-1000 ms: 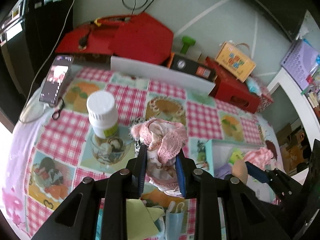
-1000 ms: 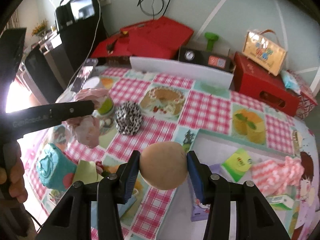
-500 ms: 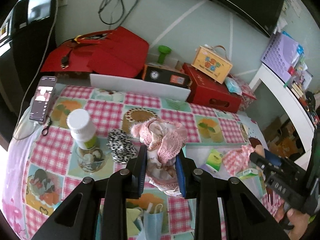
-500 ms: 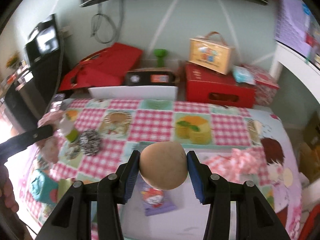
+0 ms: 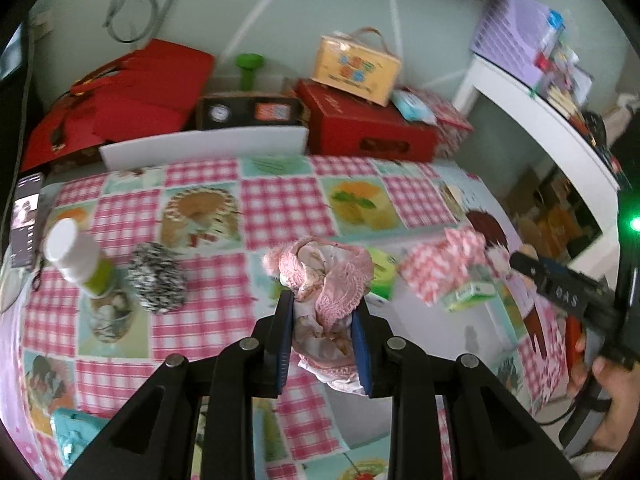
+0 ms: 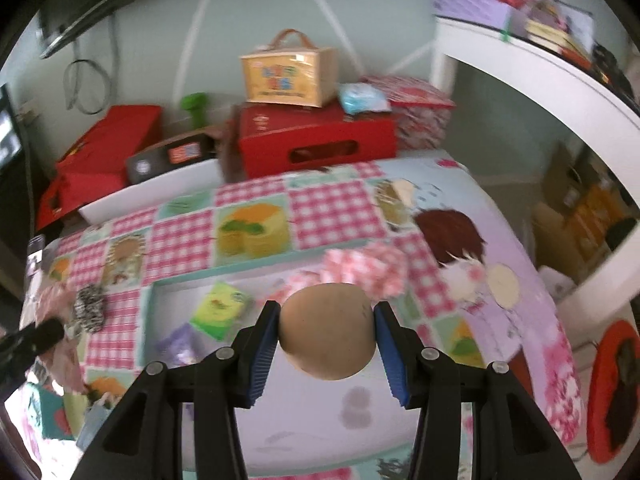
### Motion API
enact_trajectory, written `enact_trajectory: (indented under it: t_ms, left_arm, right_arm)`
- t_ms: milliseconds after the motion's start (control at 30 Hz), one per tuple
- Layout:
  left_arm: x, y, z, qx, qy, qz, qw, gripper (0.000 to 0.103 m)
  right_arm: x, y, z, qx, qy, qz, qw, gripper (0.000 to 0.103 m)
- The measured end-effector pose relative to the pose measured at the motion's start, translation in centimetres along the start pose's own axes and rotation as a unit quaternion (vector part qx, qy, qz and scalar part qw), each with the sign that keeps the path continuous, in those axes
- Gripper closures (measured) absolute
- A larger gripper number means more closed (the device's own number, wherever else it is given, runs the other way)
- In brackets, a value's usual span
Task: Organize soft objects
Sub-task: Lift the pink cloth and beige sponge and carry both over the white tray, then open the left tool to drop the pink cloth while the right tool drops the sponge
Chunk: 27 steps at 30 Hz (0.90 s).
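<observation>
Holding left: my left gripper [image 5: 322,330] pinches the pink lace cloth [image 5: 326,288] above the table [image 5: 280,204]
Right: my right gripper [image 6: 326,344] squeezes the tan ball [image 6: 328,330]
Around: white bottle [image 5: 76,258], speckled pouch [image 5: 157,278], green packet [image 6: 219,310]

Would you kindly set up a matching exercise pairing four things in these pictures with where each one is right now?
Things:
1. pink lacy cloth
2. tan ball
3. white-capped bottle
4. yellow box with a handle

Places:
A. on top of the red box
B. between the jaws of the right gripper
C. standing on the tablecloth beside the black-and-white pouf
D. between the jaws of the left gripper

Pairs: 1-D, 2-B, 3-C, 4-A
</observation>
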<state>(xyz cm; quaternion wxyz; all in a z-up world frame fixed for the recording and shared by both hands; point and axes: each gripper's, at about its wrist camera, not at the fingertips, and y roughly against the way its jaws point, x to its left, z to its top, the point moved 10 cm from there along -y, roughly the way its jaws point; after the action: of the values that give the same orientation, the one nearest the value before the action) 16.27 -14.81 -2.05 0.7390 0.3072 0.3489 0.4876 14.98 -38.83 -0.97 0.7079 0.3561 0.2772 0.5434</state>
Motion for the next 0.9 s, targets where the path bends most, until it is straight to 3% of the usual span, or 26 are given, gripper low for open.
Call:
enact_trajectory:
  t_ms: [333, 533, 900]
  left_arm:
    - [-6.6, -5.2, -3.5, 0.075, -0.059, -0.034, 0.9948, 0.075]
    - [-8.9, -7.8, -6.0, 0.115, -0.088, -0.032, 0.9889, 0.075]
    - [-9.4, -10.2, -8.2, 0.156, -0.089, -0.019, 0.9835, 0.072]
  right_arm:
    - [-4.0, -2.3, -2.6, 0.054, -0.037, -0.024, 0.998, 0.052]
    - [-4.5, -4.4, -5.1, 0.094, -0.039, -0.028, 0.994, 0.052]
    - [-4.1, -8.1, -7.9, 0.153, -0.031, -0.025, 0.987, 0.052]
